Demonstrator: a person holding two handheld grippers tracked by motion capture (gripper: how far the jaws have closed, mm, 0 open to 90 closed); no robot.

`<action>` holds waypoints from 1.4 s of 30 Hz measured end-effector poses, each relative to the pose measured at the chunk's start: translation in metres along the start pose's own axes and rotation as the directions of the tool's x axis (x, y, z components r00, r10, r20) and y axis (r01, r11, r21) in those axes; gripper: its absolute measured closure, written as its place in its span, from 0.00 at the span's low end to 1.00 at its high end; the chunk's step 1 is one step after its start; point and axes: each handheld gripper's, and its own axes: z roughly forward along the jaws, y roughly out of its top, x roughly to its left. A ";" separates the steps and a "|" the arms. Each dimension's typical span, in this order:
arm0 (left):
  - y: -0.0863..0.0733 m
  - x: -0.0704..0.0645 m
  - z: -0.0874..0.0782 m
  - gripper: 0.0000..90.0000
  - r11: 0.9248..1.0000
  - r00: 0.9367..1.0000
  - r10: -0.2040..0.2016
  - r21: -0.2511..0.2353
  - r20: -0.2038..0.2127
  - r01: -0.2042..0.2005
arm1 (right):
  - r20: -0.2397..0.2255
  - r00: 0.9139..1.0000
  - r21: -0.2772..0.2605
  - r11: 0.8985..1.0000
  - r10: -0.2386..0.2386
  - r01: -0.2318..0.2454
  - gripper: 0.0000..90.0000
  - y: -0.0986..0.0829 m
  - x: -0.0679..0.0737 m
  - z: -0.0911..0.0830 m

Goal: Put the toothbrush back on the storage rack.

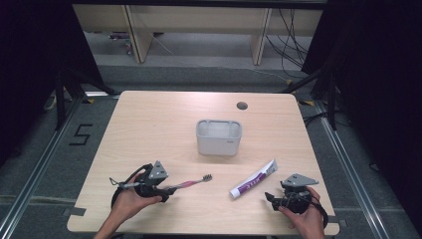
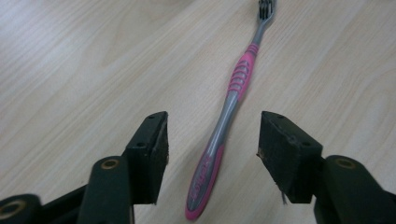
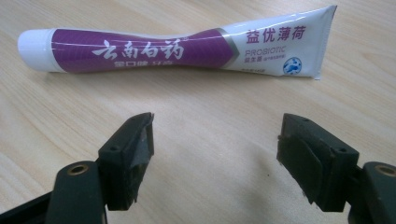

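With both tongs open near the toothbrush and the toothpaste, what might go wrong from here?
1. The left tongs straddle only the tail of the toothbrush; gripped there, its long front may droop or swing.
2. The toothpaste tube lies flat ahead of the right tongs; its rounded body may slip out when pinched.
3. The grey bin stands unheld, so a bump could push it.

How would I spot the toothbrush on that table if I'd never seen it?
Start at the grey tub mid-table, then look toward the near left corner. The toothbrush lies flat there, between the open jaws of the left gripper. It's slim, pink and grey, unlike the fat purple-and-white toothpaste tube.
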 end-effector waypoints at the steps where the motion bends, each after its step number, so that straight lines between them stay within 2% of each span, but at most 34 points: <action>1: 0.001 0.000 0.001 0.51 1.000 1.000 0.004 0.005 0.002 -0.004 | 0.013 0.999 -0.007 0.999 -0.038 0.038 0.31 0.001 -0.002 0.000; 2: 0.003 0.000 0.003 0.52 1.000 1.000 0.019 0.024 0.012 -0.019 | 0.009 0.999 -0.010 0.999 -0.042 0.042 0.31 0.001 -0.002 0.000; 3: 0.006 0.000 0.007 0.54 0.998 0.999 0.036 0.051 0.021 -0.037 | 0.007 0.997 -0.009 0.997 -0.071 0.071 0.31 0.001 -0.004 0.000; 5: 0.007 0.000 0.009 0.55 0.998 0.999 0.042 0.054 0.019 -0.043 | 0.010 0.997 -0.013 0.997 -0.071 0.071 0.31 0.001 -0.004 0.000; 6: 0.009 -0.001 0.010 0.56 0.997 0.999 0.046 0.063 0.019 -0.047 | 0.000 0.999 -0.007 0.999 -0.041 0.041 0.31 0.001 -0.002 0.000; 8: 0.014 -0.001 0.012 0.60 0.996 0.998 0.055 0.070 0.031 -0.057 | 0.002 0.999 -0.001 0.999 -0.034 0.034 0.31 0.001 -0.002 0.000; 9: 0.016 -0.001 0.012 0.61 0.995 0.997 0.063 0.076 0.040 -0.066 | -0.001 1.000 0.007 1.000 -0.016 0.016 0.31 0.001 -0.001 -0.001; 14: 0.025 -0.004 0.018 0.65 0.990 0.994 0.090 0.107 0.063 -0.096 | -0.016 0.998 -0.007 0.998 -0.061 0.061 0.31 0.001 -0.004 0.001; 15: 0.026 -0.004 0.019 0.66 0.988 0.993 0.097 0.117 0.064 -0.104 | -0.007 0.999 -0.007 0.999 -0.041 0.040 0.31 0.002 -0.002 0.000; 16: 0.028 -0.004 0.020 0.66 0.987 0.993 0.097 0.123 0.063 -0.104 | -0.007 0.999 -0.007 0.999 -0.041 0.040 0.31 0.002 -0.002 0.000; 19: 0.032 -0.006 0.023 0.69 0.986 0.992 0.112 0.118 0.064 -0.119 | -0.008 0.998 -0.018 0.998 -0.064 0.064 0.31 0.002 -0.003 0.001; 20: 0.033 -0.006 0.024 0.69 0.984 0.991 0.120 0.123 0.063 -0.127 | -0.004 0.999 -0.006 0.999 -0.046 0.045 0.31 0.001 -0.002 0.000; 21: 0.033 -0.006 0.024 0.71 0.982 0.989 0.131 0.126 0.066 -0.139 | -0.009 0.999 -0.020 0.999 -0.048 0.048 0.31 0.001 -0.002 0.002; 22: 0.033 -0.006 0.025 0.71 0.983 0.990 0.125 0.124 0.066 -0.132 | -0.001 0.998 -0.023 0.998 -0.055 0.055 0.31 0.001 -0.002 0.002; 27: 0.038 -0.008 0.030 0.73 0.979 0.988 0.138 0.143 0.074 -0.148 | -0.002 0.999 0.001 0.999 -0.040 0.040 0.31 0.001 0.000 -0.001; 28: 0.038 -0.008 0.032 0.73 0.977 0.987 0.145 0.145 0.071 -0.154 | -0.007 1.000 0.002 1.000 -0.026 0.026 0.31 0.001 0.001 -0.001; 29: 0.040 -0.007 0.033 0.73 0.972 0.983 0.167 0.154 0.080 -0.177 | -0.006 0.999 -0.004 0.999 -0.042 0.042 0.31 0.002 -0.001 0.000; 30: 0.041 -0.008 0.034 0.73 0.972 0.984 0.161 0.162 0.081 -0.172 | -0.015 0.999 -0.014 0.999 -0.049 0.049 0.31 0.002 -0.002 0.000; 32: 0.042 -0.008 0.036 0.73 0.969 0.982 0.169 0.169 0.084 -0.181 | -0.013 1.000 -0.001 1.000 -0.017 0.017 0.31 0.002 0.000 -0.001; 33: 0.043 -0.008 0.037 0.73 0.968 0.982 0.169 0.172 0.085 -0.182 | -0.004 0.999 -0.008 0.999 -0.049 0.049 0.31 0.001 -0.003 0.000; 34: 0.044 -0.008 0.038 0.73 0.966 0.981 0.174 0.177 0.090 -0.188 | -0.004 0.999 -0.008 0.999 -0.049 0.049 0.31 0.001 -0.003 0.000; 35: 0.045 -0.008 0.038 0.74 0.965 0.981 0.172 0.184 0.094 -0.187 | -0.010 0.999 0.002 1.000 -0.031 0.031 0.31 0.001 -0.002 -0.001; 36: 0.047 -0.007 0.039 0.74 0.961 0.978 0.181 0.196 0.100 -0.198 | -0.010 0.999 0.002 1.000 -0.031 0.031 0.31 0.001 -0.002 -0.001; 39: 0.049 -0.008 0.043 0.75 0.957 0.978 0.181 0.209 0.109 -0.200 | -0.019 1.000 0.004 1.000 -0.012 0.012 0.31 0.002 0.000 -0.001; 40: 0.050 -0.009 0.043 0.75 0.955 0.977 0.184 0.216 0.111 -0.205 | -0.018 0.999 -0.011 0.999 -0.038 0.038 0.31 0.002 -0.001 0.000; 41: 0.051 -0.009 0.044 0.75 0.955 0.977 0.183 0.214 0.113 -0.204 | -0.018 0.999 -0.014 0.999 -0.045 0.045 0.31 0.002 -0.002 0.000; 42: 0.052 -0.009 0.045 0.75 0.952 0.975 0.189 0.224 0.115 -0.211 | -0.021 1.000 0.000 1.000 -0.017 0.017 0.31 0.002 0.000 0.000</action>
